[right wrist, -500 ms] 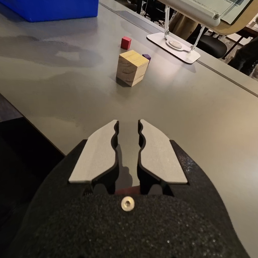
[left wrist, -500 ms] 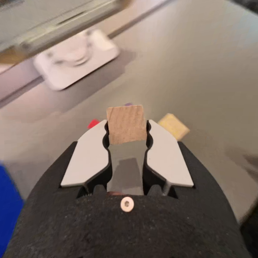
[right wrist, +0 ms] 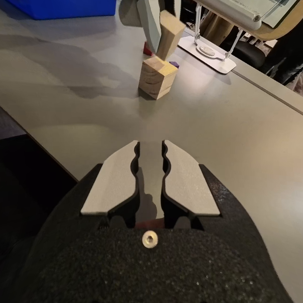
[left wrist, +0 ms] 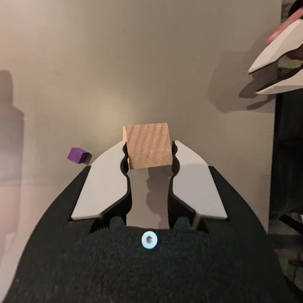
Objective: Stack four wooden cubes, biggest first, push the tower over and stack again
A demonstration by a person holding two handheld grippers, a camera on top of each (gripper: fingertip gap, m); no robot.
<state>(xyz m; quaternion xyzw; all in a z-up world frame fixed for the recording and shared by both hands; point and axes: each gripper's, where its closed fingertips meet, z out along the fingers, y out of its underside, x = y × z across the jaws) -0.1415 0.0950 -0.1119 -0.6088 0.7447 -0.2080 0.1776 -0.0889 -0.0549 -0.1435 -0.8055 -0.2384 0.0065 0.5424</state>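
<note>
My left gripper [left wrist: 149, 142] is shut on a plain wooden cube [left wrist: 148, 146] and looks down at the grey table. In the right wrist view this cube [right wrist: 170, 36] hangs tilted just above the largest, yellowish cube [right wrist: 156, 80], which stands on the table. One left finger [right wrist: 150, 29] shows; the other is hidden behind the cube. A small purple cube [left wrist: 78, 155] lies left of my left gripper and shows behind the large cube [right wrist: 174, 64]. A red cube [right wrist: 147, 50] is partly hidden behind the left finger. My right gripper [right wrist: 150, 144] is slightly open and empty, low over the near table.
A blue bin [right wrist: 62, 8] stands at the far left. A white stand base [right wrist: 211, 54] sits at the far right under a board. The table edge [right wrist: 41, 144] runs close on the left, with dark floor beyond. The right gripper [left wrist: 253, 82] shows at the upper right. The gap from one gripper's tips to the other's is roughly 15 centimetres.
My left gripper has carried the wooden cube over the large cube and tipped downward. It now shows in the right wrist view. My right gripper has not moved.
</note>
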